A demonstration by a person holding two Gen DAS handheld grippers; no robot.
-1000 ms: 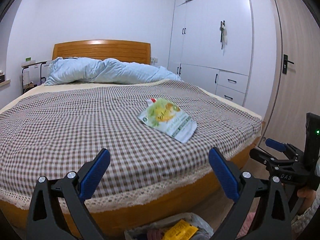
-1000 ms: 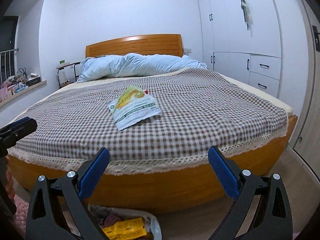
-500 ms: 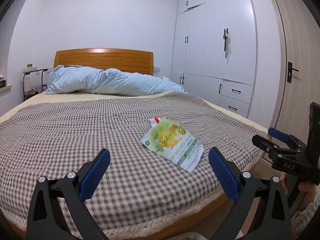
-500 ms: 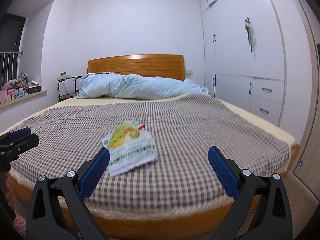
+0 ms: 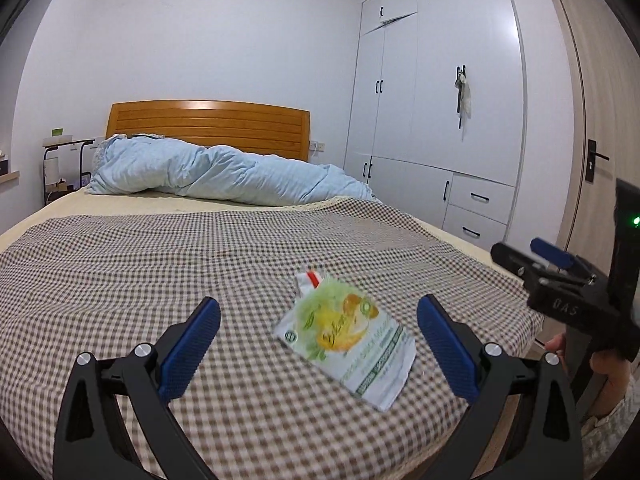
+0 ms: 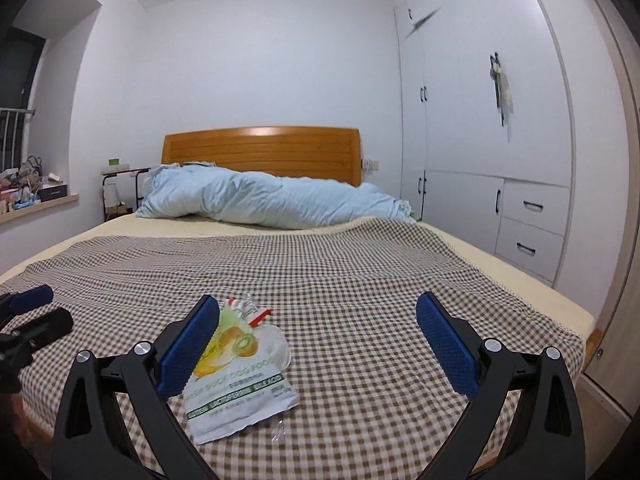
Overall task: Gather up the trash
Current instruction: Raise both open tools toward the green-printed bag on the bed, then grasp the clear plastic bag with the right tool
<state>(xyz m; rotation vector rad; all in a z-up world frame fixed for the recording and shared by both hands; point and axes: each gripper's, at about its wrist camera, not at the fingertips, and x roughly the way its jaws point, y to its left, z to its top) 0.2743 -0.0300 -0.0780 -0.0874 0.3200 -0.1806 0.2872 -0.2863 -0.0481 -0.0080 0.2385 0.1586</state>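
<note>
- You are holding the left gripper (image 5: 318, 346) low over the near edge of the bed (image 5: 120, 280). Its two blue fingers (image 5: 190, 350) are spreading wide apart and nothing is between them.
- From your left camera, the snack bag (image 5: 346, 346) is lying flat on the brown checked blanket, a bit right of the middle, at about 5 o'clock. It is sitting in the gap between the left fingers but not touching them.
- At 3 o'clock in that view your right gripper (image 5: 536, 258) is poking in, with a bit of your hand (image 5: 608, 384) under it.
- You are holding the right gripper (image 6: 318, 346) low over the bed too. Its fingers (image 6: 446, 350) are also spreading wide, with nothing in them.
- From your right camera, the snack bag is lying at about 7 o'clock, right by the left-side finger. That finger is hiding part of the bag, so you cannot tell if they are touching.
- A bunched-up blue quilt (image 6: 272, 202) is lying at 12 o'clock, in front of the wooden headboard (image 6: 260, 148).
- A white wardrobe (image 6: 500, 120) is standing at 2 o'clock.
</note>
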